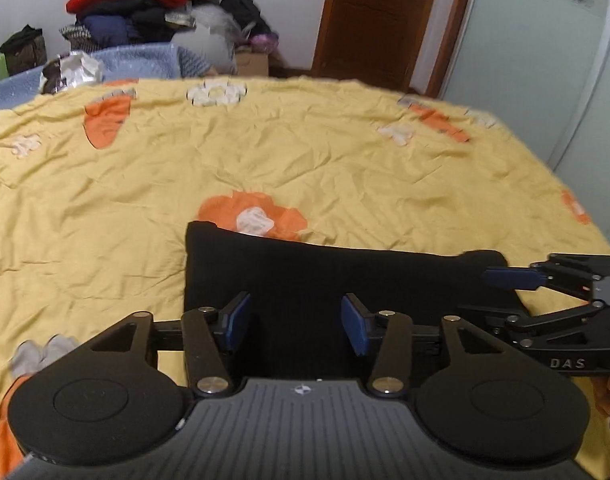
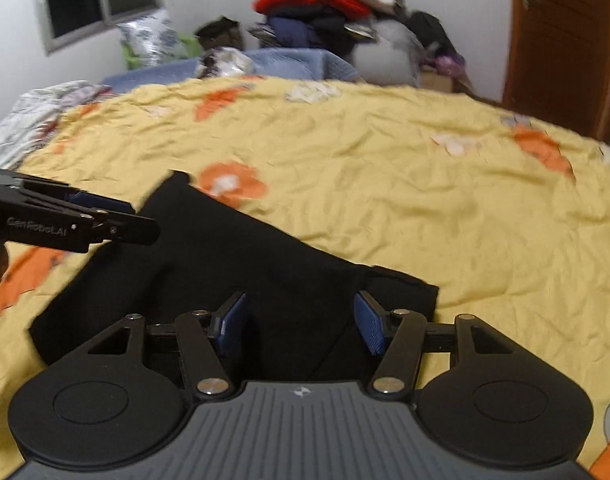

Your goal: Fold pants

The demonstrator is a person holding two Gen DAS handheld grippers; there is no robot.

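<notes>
1. Left tool (image 1: 295,322) hovers over the near part of the black pants (image 1: 325,280), jaws parted about halfway, blue pads (image 1: 237,320) clear of the cloth, nothing between them. Judged: released or not yet gripping.
2. Right tool (image 2: 301,322) is also about half open, over the near right part of the pants (image 2: 233,264), pads (image 2: 371,328) not pressing on the fabric. Empty.
3. Each tool shows in the other's view: the right one at the right edge of the left view (image 1: 553,280), the left one at the left edge of the right view (image 2: 85,220). They sit side by side, near each other, over the same garment.
4. Pants lie flat on the yellow bedspread (image 1: 265,152) with orange and white flowers, near edge of the bed. They read as a compact dark block with straight edges, probably already folded at least once; layers too dark to count.
5. Why placed so: flat on the bed gives support for creasing; two tools spread along the near edge would let both corners be lifted together.
6. Next, judged: close on the near edge and carry it to the far edge, or stop if this fold is final.
7. Risk: thin dark cloth, easy to pinch only the top layer, or bedspread too.
8. Far clutter: clothes pile (image 1: 141,4), wooden door (image 1: 377,16).
</notes>
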